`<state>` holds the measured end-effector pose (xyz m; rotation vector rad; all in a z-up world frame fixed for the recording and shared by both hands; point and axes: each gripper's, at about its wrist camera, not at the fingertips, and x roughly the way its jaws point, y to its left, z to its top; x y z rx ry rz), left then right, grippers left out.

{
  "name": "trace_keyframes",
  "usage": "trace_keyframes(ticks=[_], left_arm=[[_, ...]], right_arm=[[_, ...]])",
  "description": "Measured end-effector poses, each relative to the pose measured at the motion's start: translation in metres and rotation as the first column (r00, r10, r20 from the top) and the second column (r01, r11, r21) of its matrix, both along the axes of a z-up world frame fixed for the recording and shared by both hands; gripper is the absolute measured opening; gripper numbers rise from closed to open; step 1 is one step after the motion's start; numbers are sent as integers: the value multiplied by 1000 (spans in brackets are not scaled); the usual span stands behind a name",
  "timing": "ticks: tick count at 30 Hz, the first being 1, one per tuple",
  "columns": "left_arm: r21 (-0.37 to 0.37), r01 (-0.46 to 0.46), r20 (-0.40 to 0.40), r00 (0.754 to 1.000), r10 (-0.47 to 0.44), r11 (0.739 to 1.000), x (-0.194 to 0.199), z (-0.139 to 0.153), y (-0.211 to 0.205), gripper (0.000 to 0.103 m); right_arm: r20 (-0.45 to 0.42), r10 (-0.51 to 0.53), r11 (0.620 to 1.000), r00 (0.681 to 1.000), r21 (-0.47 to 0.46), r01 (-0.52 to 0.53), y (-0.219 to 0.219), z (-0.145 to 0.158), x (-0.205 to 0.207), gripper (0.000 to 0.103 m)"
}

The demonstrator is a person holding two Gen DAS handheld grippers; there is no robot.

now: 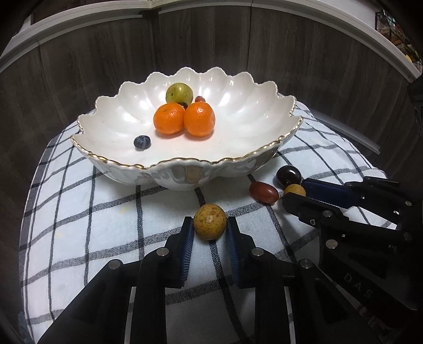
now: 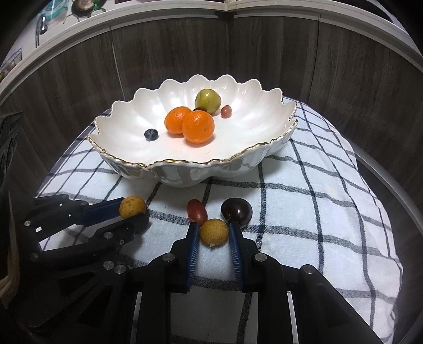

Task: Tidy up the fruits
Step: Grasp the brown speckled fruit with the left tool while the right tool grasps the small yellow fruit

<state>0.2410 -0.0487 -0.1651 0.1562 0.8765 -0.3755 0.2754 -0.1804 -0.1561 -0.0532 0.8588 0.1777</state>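
Note:
A white scalloped bowl (image 1: 185, 161) with a gold rim stands on a checked cloth (image 1: 79, 211). It holds two oranges (image 1: 169, 118), a green fruit (image 1: 179, 92), a blueberry (image 1: 142, 142) and small dark fruits. My left gripper (image 1: 209, 225) is shut on a speckled yellow-brown fruit (image 1: 209, 221) in front of the bowl. My right gripper (image 2: 213, 230) is shut on a second yellow-brown fruit (image 2: 213, 233). A red oval fruit (image 2: 197, 211) and a dark cherry (image 2: 236, 211) lie on the cloth just beyond the right gripper's fingertips.
The cloth (image 2: 317, 211) covers a round table with a drop at its edges. Dark wood panels (image 1: 79, 66) and a white ledge (image 2: 158, 18) rise behind the bowl. The two grippers are close side by side.

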Motion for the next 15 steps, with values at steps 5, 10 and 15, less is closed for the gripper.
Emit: trace_keyframes(ticks=[5, 10, 15], left_arm=[[-8, -13, 10, 1000, 13, 1000, -5, 8, 2, 25], [-14, -23, 24, 999, 23, 1000, -10, 16, 5, 25], [-18, -31, 43, 999, 32, 999, -15, 26, 6, 25]], right_arm=[[11, -3, 1000, 1000, 6, 3, -2, 5, -3, 25], [31, -2, 1000, 1000, 9, 2, -3, 14, -7, 25], [55, -2, 1000, 998, 10, 2, -3, 23, -12, 25]])
